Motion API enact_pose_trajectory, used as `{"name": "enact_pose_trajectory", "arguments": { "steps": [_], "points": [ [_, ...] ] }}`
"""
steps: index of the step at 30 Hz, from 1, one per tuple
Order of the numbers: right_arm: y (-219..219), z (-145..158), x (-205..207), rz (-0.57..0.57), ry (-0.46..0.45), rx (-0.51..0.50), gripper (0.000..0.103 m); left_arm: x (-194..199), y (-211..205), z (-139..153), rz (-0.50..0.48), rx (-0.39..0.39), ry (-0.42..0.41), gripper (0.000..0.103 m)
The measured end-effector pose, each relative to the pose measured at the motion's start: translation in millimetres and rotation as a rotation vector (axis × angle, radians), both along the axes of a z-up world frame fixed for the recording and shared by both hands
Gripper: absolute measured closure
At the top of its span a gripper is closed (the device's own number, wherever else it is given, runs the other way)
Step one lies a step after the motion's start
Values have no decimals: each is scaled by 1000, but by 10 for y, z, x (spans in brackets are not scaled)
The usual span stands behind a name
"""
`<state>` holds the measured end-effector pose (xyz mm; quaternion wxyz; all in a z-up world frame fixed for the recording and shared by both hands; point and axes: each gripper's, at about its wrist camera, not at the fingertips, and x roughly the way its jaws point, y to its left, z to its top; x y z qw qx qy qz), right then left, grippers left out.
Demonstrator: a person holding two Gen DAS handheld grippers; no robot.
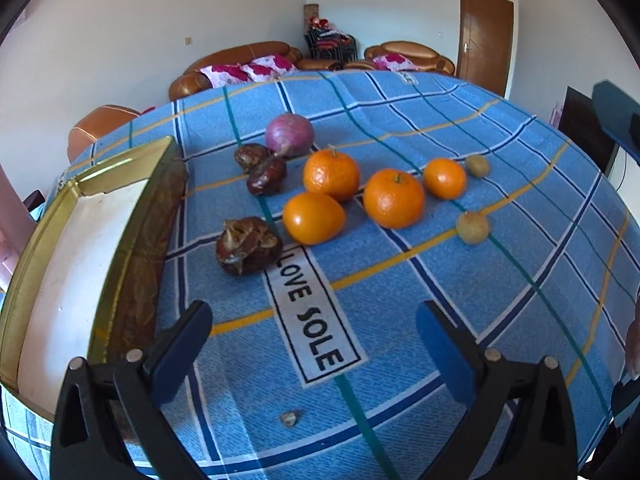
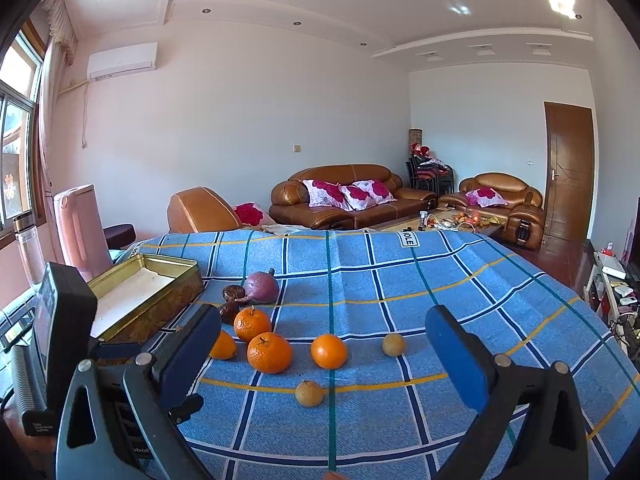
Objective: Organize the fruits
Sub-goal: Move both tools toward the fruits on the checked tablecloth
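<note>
Several oranges (image 1: 331,175) (image 2: 269,352) lie in a cluster on the blue checked cloth. A purple onion (image 1: 289,134) (image 2: 261,287) sits behind them, with three dark brown wrinkled fruits (image 1: 248,245) to their left. Two small yellow-green fruits (image 1: 472,227) (image 2: 309,393) lie to the right. An open gold tin (image 1: 80,264) (image 2: 144,296) stands at the left, empty. My left gripper (image 1: 316,344) is open and empty, short of the fruit. My right gripper (image 2: 324,344) is open and empty, hovering near the small fruits.
A white label reading "LOVE SOLE" (image 1: 312,320) is sewn on the cloth. A small brown scrap (image 1: 289,418) lies near the front edge. Brown sofas (image 2: 340,196) and a door (image 2: 568,172) stand beyond the table. The other gripper's body (image 2: 60,320) is at the left.
</note>
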<state>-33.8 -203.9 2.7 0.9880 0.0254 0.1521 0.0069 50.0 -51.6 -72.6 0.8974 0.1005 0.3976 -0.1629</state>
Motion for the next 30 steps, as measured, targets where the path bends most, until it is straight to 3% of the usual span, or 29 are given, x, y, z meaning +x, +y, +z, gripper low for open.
{"name": "enact_pose_trajectory", "arguments": {
  "steps": [6,10,20,30],
  "points": [
    [-32,-24,1,-6,4,7,1,97,-55,-139,-6,26,82,0],
    [-58,-24,-13,-9,3,12,1,137,4,-163,1,-19,122,0],
    [-112,-32,-20,-13,-1,23,1,139,39,-150,-7,-12,130,0],
    [-125,-50,6,-33,2,17,1,-97,153,410,22,-59,-199,1]
  ]
}}
